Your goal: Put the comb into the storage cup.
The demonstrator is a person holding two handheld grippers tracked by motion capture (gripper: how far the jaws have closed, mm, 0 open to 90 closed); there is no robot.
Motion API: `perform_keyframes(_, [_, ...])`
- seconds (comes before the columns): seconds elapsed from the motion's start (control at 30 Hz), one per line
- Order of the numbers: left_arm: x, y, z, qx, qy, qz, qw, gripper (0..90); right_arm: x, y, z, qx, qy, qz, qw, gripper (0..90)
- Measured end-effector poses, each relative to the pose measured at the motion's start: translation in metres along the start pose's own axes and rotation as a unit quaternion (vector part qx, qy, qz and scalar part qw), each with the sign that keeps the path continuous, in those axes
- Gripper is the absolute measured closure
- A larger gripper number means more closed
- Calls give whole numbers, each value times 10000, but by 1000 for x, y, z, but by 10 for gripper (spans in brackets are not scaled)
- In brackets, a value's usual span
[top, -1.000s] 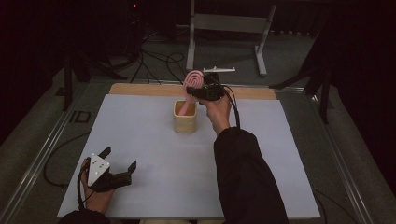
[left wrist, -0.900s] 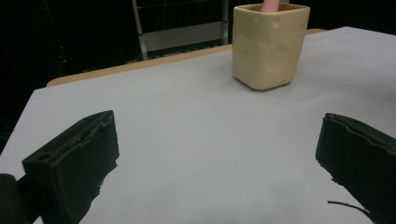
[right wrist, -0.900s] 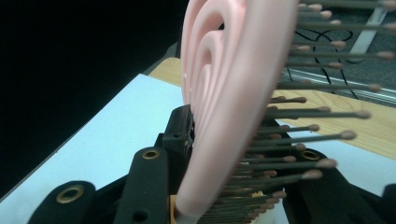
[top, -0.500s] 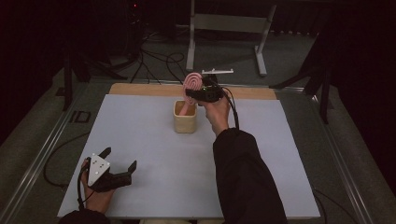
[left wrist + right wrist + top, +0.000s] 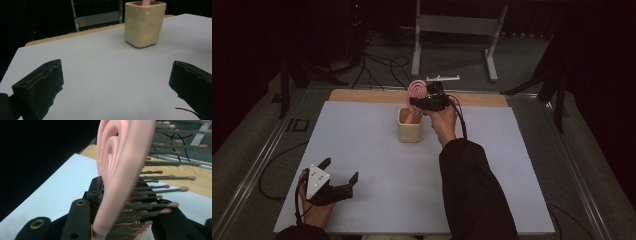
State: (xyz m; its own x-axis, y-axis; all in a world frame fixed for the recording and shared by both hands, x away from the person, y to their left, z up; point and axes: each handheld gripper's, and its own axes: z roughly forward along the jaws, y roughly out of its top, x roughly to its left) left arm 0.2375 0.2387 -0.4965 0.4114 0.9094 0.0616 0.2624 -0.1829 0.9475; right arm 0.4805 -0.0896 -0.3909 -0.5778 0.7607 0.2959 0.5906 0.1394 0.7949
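Observation:
A pink hairbrush [image 5: 418,90] stands with its handle down in a cream cup [image 5: 410,127] at the far middle of the white table top. My right gripper [image 5: 424,101] is shut on the brush just above the cup's rim. In the right gripper view the brush head [image 5: 120,170] rises between the jaws, its bristles pointing right. My left gripper [image 5: 339,170] rests near the front left corner, open, with nothing between its jaws. The left gripper view shows the left gripper [image 5: 116,75] open over bare table, with the cup [image 5: 145,23] farther off and the pink handle [image 5: 146,2] poking out of it.
A wooden strip [image 5: 362,95] runs along the table's far edge. Beyond it a grey metal stand [image 5: 457,25] and loose cables [image 5: 382,65] are on the floor. Metal rails [image 5: 257,165] border the table on both sides.

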Motion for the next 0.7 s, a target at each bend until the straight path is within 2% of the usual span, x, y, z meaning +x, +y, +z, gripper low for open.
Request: perform_keyframes(0.7, [0,0,1,17,-9,13,10000,1,0,-6,8,96,25,18,9999,634])
